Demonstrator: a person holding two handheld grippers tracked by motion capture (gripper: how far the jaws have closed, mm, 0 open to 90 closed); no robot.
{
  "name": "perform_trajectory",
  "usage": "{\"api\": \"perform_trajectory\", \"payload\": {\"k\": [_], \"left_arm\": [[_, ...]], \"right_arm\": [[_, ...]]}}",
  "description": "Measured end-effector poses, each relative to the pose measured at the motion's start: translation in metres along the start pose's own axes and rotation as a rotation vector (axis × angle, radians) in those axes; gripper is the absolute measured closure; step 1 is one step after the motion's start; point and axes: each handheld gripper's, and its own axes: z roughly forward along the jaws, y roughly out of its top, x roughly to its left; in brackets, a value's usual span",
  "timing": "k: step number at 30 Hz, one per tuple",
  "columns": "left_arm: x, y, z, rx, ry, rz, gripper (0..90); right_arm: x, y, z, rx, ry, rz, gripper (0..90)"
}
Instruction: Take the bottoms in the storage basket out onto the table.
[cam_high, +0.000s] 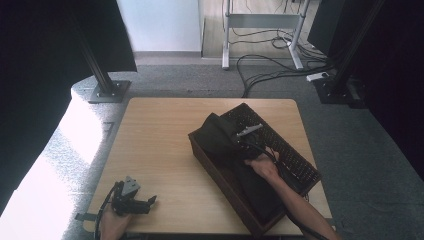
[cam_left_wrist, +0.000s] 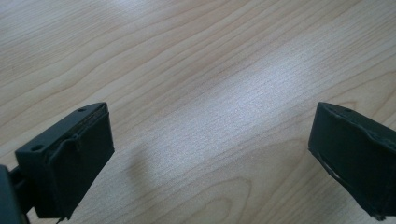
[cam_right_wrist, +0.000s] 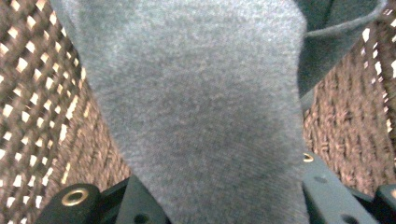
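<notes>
A dark brown wicker basket (cam_high: 220, 176) lies slantwise on the right half of the wooden table (cam_high: 155, 140). A dark grey cloth (cam_high: 216, 131) fills it and rises in a hump at its far end. My right gripper (cam_high: 234, 139) reaches into that end, shut on the cloth. In the right gripper view the grey cloth (cam_right_wrist: 196, 107) runs down between the jaws of the right gripper (cam_right_wrist: 224, 207), with basket weave (cam_right_wrist: 37, 93) on both sides. My left gripper (cam_high: 150, 201) rests at the table's front left corner. It is the left gripper (cam_left_wrist: 210, 158) with jaws wide open over bare wood.
A woven panel (cam_high: 285, 150) lies along the basket's right side, near the table's right edge. Beyond the table stand a black post on a base plate (cam_high: 107, 90), a metal desk frame (cam_high: 262, 30) and loose cables (cam_high: 270, 67) on the floor. Dark curtains hang at both sides.
</notes>
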Motion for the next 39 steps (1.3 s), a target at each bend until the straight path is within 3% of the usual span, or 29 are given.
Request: {"api": "perform_trajectory", "payload": {"k": [10, 11, 15, 16, 27, 28, 31, 39], "left_arm": [[0.000, 0.000, -0.001, -0.006, 0.004, 0.004, 0.2], [0.000, 0.000, -0.001, -0.009, 0.005, 0.005, 0.2], [0.000, 0.001, -0.001, -0.009, 0.007, 0.006, 0.2], [-0.001, 0.001, -0.001, -0.010, 0.009, 0.007, 0.2], [-0.001, 0.001, -0.001, -0.017, 0.016, 0.011, 0.2], [-0.002, 0.001, -0.001, -0.019, 0.016, 0.010, 0.2], [-0.001, 0.001, -0.002, -0.017, 0.014, 0.010, 0.2], [-0.001, 0.001, -0.003, -0.022, 0.018, 0.012, 0.3]], "right_arm": [[0.004, 0.002, -0.019, -0.126, -0.008, 0.003, 64.4], [0.005, 0.003, -0.024, -0.165, -0.005, 0.005, 64.4], [0.007, 0.005, -0.033, -0.221, -0.005, 0.004, 64.4], [0.007, 0.006, -0.041, -0.275, 0.000, 0.015, 64.4], [0.008, 0.004, -0.066, -0.443, -0.002, 0.017, 64.3], [0.009, 0.005, -0.070, -0.487, -0.005, 0.026, 64.2], [0.010, 0.005, -0.076, -0.535, -0.009, 0.029, 64.2], [0.012, 0.009, -0.090, -0.640, -0.025, 0.027, 64.2]]}}
